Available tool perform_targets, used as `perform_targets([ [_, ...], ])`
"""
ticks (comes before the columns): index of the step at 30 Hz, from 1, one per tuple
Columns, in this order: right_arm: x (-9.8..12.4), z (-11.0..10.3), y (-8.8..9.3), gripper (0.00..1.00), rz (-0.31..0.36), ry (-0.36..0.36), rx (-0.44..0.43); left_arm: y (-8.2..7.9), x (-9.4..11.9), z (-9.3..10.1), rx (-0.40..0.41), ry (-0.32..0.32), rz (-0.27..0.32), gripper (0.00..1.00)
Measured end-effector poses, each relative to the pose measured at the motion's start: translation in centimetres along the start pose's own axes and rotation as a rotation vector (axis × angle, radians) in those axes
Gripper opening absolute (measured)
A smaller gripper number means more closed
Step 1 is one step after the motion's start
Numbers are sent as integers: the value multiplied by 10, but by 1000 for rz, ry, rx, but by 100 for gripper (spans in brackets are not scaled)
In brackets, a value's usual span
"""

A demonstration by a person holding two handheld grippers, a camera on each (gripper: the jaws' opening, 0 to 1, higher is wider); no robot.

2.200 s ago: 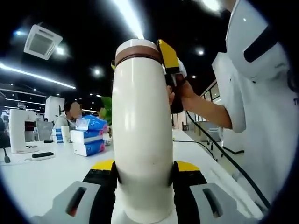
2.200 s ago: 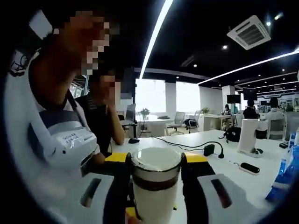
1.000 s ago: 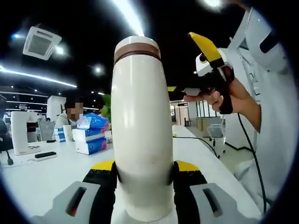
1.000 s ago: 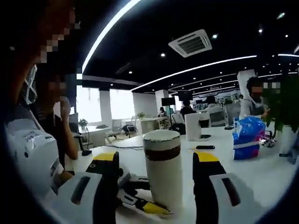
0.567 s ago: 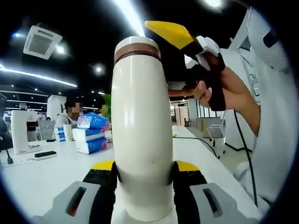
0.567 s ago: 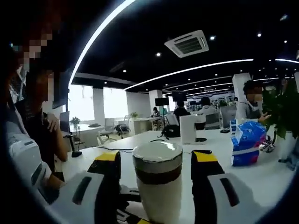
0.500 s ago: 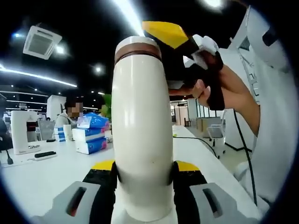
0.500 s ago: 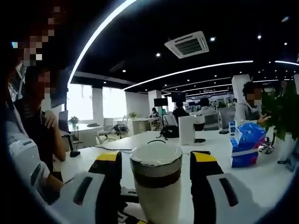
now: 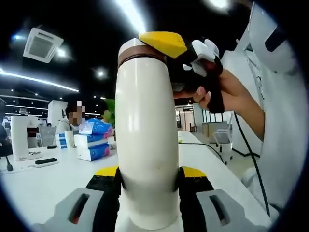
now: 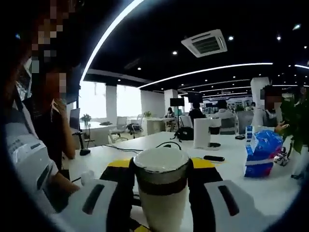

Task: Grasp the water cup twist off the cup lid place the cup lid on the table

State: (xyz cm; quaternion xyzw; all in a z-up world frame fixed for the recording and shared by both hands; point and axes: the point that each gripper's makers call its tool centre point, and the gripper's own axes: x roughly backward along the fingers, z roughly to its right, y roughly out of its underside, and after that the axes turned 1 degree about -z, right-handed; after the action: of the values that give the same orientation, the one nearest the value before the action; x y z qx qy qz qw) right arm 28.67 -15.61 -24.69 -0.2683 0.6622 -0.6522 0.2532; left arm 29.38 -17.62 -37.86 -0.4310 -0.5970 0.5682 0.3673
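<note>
A tall white water cup with a brown band under its white lid stands upright, held low on its body by my left gripper, which is shut on it. In the left gripper view my right gripper, in a person's hand, reaches in from the right with a yellow finger against the lid. In the right gripper view the lid sits between the jaws of my right gripper, which press on its two sides.
A white table carries blue tissue packs, a white appliance and a dark phone. In the right gripper view a blue pack, a cable and seated people lie behind.
My right gripper swung back from the right onto the lid and its jaws closed in against the lid's sides. The left gripper and the cup kept still.
</note>
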Motion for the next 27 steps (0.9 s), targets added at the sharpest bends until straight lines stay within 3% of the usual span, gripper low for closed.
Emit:
perform_targets([
  [2,0,0,0,46,2,-15,7,0,0,0,5,0,1,48],
  [11,2,-6,2,46,-30,-255,36,1,0,1,-2,6,8,48],
  [14,3,-8,1,45,-10,-339,63,1,0,2,-3,8,11,48],
  [16,3,-7,1,45,-9,-363,29,1,0,2,-8,6,9,48],
  [22,1,-7,1,45,-14,-427,32,2,0,1,-4,4,11,48],
  [27,1,-10,2,45,-18,-520,28,2,1,1,-2,6,12,48],
])
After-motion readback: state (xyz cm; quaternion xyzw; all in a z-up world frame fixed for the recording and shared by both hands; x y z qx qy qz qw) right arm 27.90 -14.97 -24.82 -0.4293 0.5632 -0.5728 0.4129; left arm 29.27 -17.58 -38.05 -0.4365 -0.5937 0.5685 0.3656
